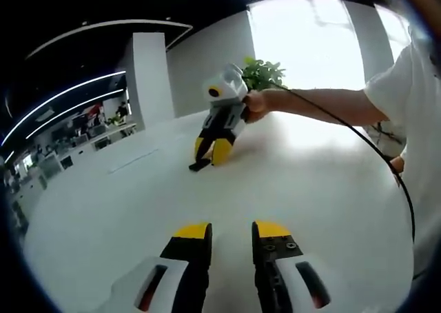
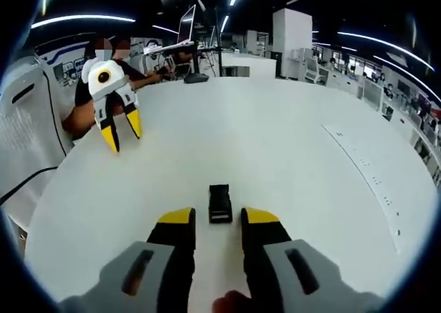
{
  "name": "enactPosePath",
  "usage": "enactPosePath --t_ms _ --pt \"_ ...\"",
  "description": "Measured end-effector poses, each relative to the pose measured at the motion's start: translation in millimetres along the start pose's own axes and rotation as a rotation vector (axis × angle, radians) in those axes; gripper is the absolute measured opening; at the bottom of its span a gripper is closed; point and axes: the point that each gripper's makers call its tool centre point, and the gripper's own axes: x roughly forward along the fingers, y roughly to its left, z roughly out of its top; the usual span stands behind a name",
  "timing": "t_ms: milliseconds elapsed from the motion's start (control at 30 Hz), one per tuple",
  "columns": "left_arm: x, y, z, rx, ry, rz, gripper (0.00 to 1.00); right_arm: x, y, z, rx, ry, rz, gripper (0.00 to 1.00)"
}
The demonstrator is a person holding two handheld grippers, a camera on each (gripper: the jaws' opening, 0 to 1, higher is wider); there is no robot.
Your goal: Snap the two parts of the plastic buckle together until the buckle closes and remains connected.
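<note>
A small black plastic buckle (image 2: pixel 220 203) lies flat on the white table (image 2: pixel 289 161), just ahead of my right gripper (image 2: pixel 218 220) and level with its yellow tips. Those jaws stand open on either side of it without touching. I cannot tell whether its two parts are joined. In the left gripper view the buckle (image 1: pixel 200 165) is a dark speck under the right gripper (image 1: pixel 210 153), which a hand holds. My left gripper (image 1: pixel 231 230) is open and holds nothing, well short of the buckle. The right gripper view shows the left gripper (image 2: pixel 122 132) raised at the table's far left.
A black cable (image 1: pixel 358 130) runs from the right gripper along the person's arm. A green plant (image 1: pixel 262 72) stands beyond the table's far edge. A seated person and a monitor (image 2: pixel 186 23) are at desks behind the table.
</note>
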Motion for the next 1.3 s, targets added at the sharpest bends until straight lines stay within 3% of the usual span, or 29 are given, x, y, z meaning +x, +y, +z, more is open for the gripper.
enactPosePath --t_ms 267,433,567,733,1000,1067,1133,1300 --pt "-1.6 2.7 4.7 -0.010 -0.017 0.005 0.24 -2.9 0.4 5.3 0.015 -0.038 -0.012 0.25" --pt "-0.2 0.6 4.3 -0.003 -0.014 0.000 0.24 -3.1 -1.1 0.1 0.021 -0.014 -0.018 0.26" --pt "1.4 1.5 6.2 -0.005 -0.021 0.000 0.24 -8.4 1.5 3.5 0.038 -0.045 -0.030 0.26" --pt "5.6 5.3 9.8 -0.020 -0.026 0.012 0.24 -17.4 4.9 2.0 0.053 -0.023 -0.081 0.24" --pt "13.0 13.1 21.2 -0.057 -0.045 0.055 0.25 -30.6 11.9 0.8 0.136 -0.061 -0.175 0.25" --pt "13.8 17.2 24.8 -0.083 -0.055 0.077 0.25 -34.0 13.7 -0.7 0.163 -0.066 -0.212 0.25" --pt "12.6 27.9 25.6 -0.102 -0.038 0.139 0.24 -36.8 16.7 0.2 0.183 -0.075 -0.238 0.27" --pt "10.4 34.7 32.3 -0.159 -0.054 0.172 0.24 -43.9 29.2 5.8 0.180 -0.088 -0.311 0.27"
